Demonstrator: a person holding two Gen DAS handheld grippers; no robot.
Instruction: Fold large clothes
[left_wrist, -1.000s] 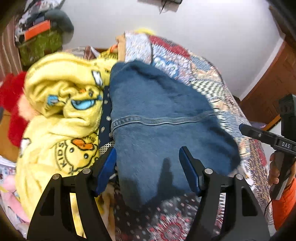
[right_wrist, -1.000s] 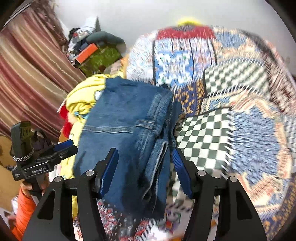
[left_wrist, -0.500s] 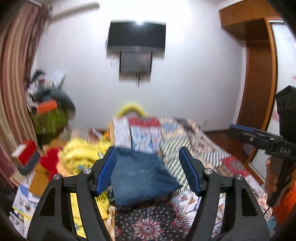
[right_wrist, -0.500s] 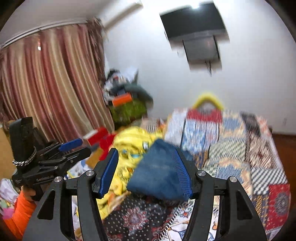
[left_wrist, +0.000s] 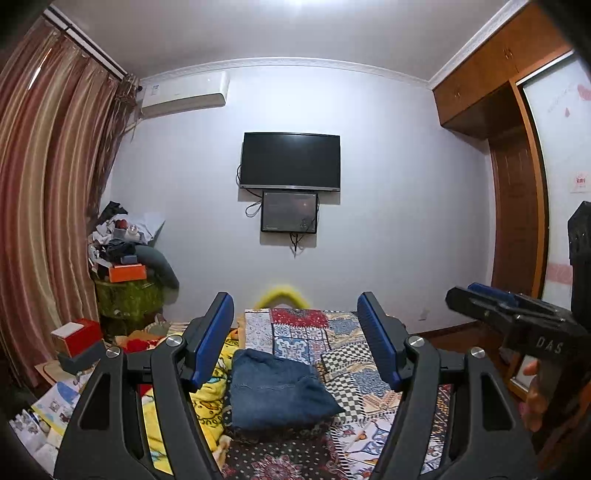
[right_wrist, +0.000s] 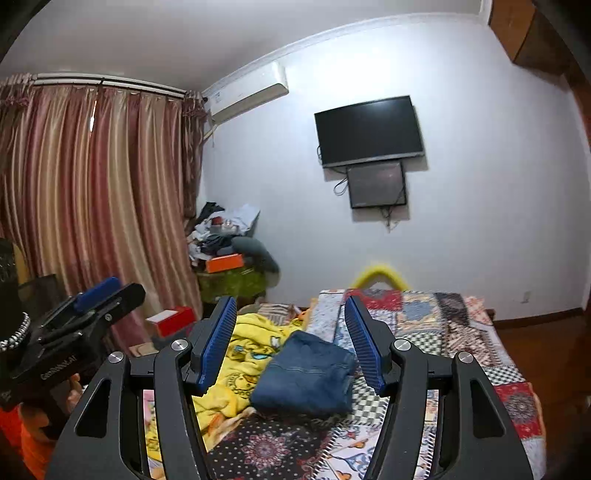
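Note:
A folded blue denim garment (left_wrist: 275, 391) lies on the patchwork bedspread (left_wrist: 354, 365), next to a yellow cartoon blanket (left_wrist: 212, 391). My left gripper (left_wrist: 295, 339) is open and empty, held well back from and above the bed. My right gripper (right_wrist: 290, 341) is open and empty too, and the denim (right_wrist: 308, 376) and the yellow blanket (right_wrist: 251, 354) lie far beyond its blue pads. The right gripper also shows at the right edge of the left wrist view (left_wrist: 491, 299), and the left gripper at the left edge of the right wrist view (right_wrist: 99, 295).
A wall TV (left_wrist: 290, 160) hangs on the far wall. A cluttered pile with an orange box (left_wrist: 127, 273) stands in the left corner by striped curtains (right_wrist: 92, 206). A red box (right_wrist: 171, 319) sits left of the bed. Wooden wardrobes (left_wrist: 517, 229) stand at the right.
Both grippers have pulled back and tilted up from close over the denim to a far view of the whole room. The folded denim stays on the bed.

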